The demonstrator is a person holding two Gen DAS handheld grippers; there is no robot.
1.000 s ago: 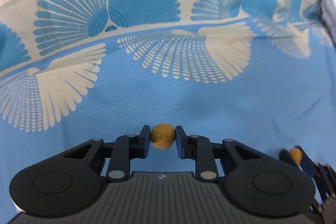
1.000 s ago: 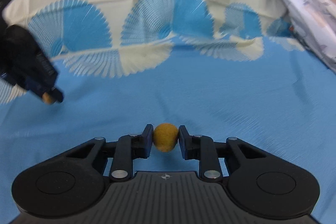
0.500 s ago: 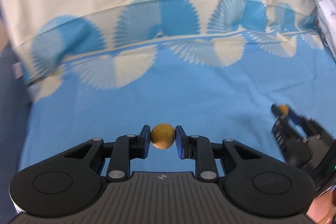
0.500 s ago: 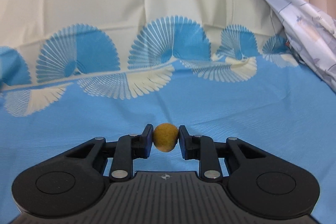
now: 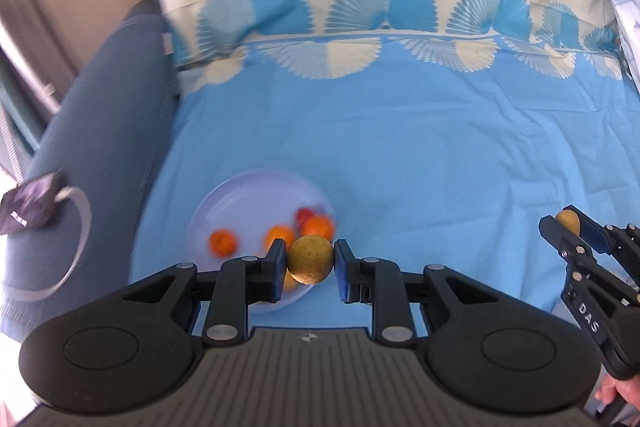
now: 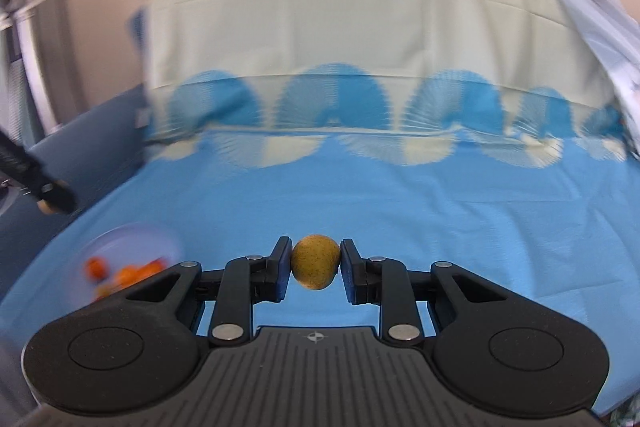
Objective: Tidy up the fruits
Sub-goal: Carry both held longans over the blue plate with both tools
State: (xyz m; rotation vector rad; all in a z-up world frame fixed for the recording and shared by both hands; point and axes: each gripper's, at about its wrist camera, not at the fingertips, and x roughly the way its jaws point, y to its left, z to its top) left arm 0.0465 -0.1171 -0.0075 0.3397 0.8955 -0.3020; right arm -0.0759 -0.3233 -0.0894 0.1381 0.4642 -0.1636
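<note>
Left gripper (image 5: pixel 310 264) fingers clamp yellow-brown fruit (image 5: pixel 310 259) above plate (image 5: pixel 240 199) with oranges (image 5: pixel 223 241); right gripper (image 6: pixel 315 263) fingers clamp second yellow fruit (image 6: pixel 315 261) over blue bedsheet (image 6: pixel 440 227).

In the right wrist view the plate (image 6: pixel 132 239) near the bed's left edge is smeared by motion, its lower part hidden behind the right tool (image 6: pixel 316 263); the orange fruits (image 6: pixel 128 273) on it are streaks, their number unclear; the left tool (image 6: pixel 48 193) is cut off by the picture's left edge, only a dark tip showing. In the left wrist view the left tool (image 5: pixel 310 259) covers the plate's (image 5: pixel 240 199) near rim; a dark object (image 5: pixel 30 203) at the left edge is too blurred to identify; a hand (image 5: pixel 622 393) is cropped at the lower right corner.
</note>
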